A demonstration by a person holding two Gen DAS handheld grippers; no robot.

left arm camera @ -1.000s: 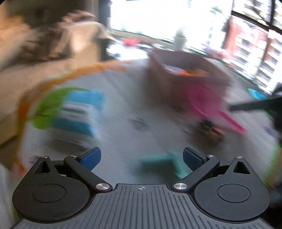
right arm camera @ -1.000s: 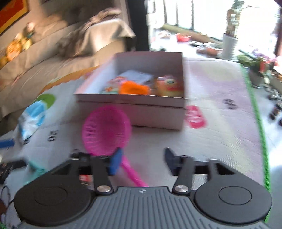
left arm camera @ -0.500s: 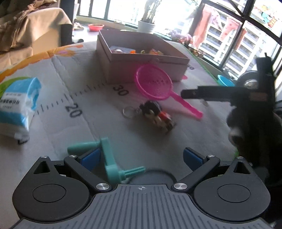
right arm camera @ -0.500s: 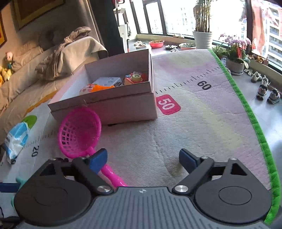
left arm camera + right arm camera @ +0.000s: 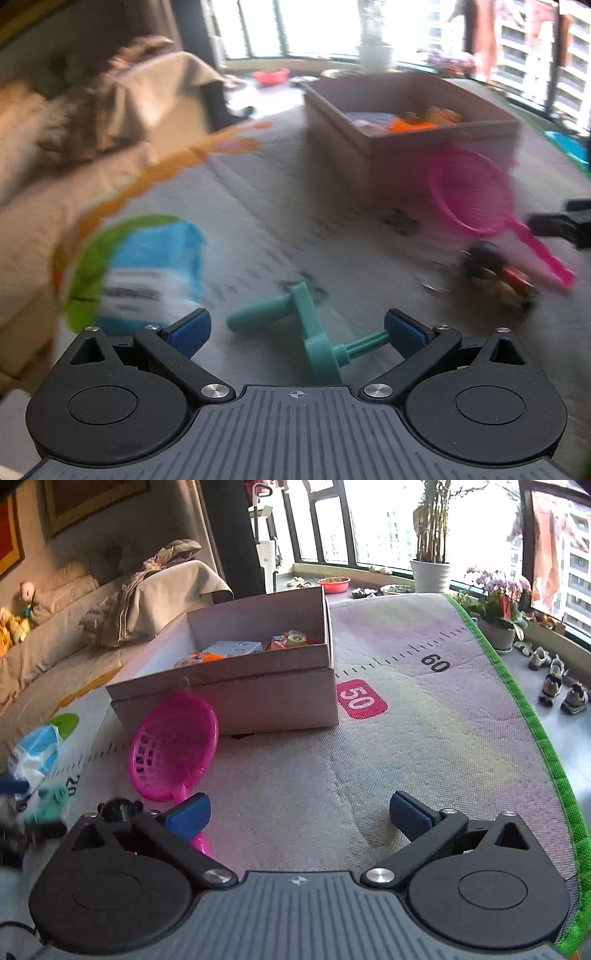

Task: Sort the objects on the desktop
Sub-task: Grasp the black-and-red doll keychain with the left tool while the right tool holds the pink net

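The teal plastic crank handle [image 5: 314, 332] lay on the printed mat [image 5: 406, 768], just ahead of the left gripper [image 5: 294, 332] and between its spread blue pads [image 5: 188, 330], which did not touch it. It looked like a light, stiff moulded piece with smooth, somewhat slippery surfaces; the flat middle arm or the thicker grip end probably offered the surest hold, since the thin pin near the right pad could roll or twist out. The pink plastic strainer [image 5: 171, 747] leaned against the cardboard box [image 5: 258, 698], its handle running down toward the right gripper [image 5: 297, 816]. It too seemed light and rigid, with a thin mesh bowl that might flex, so the straight handle was the sensible place to grasp. The right gripper's jaws were opening toward their widest, with only bare mat between them; the left pad sat just beside the strainer handle, and whether they touched could not be told. A small dark keychain figure [image 5: 495, 277] and a blue-and-white packet [image 5: 155, 273] also lay outside the box, which already held several toys.
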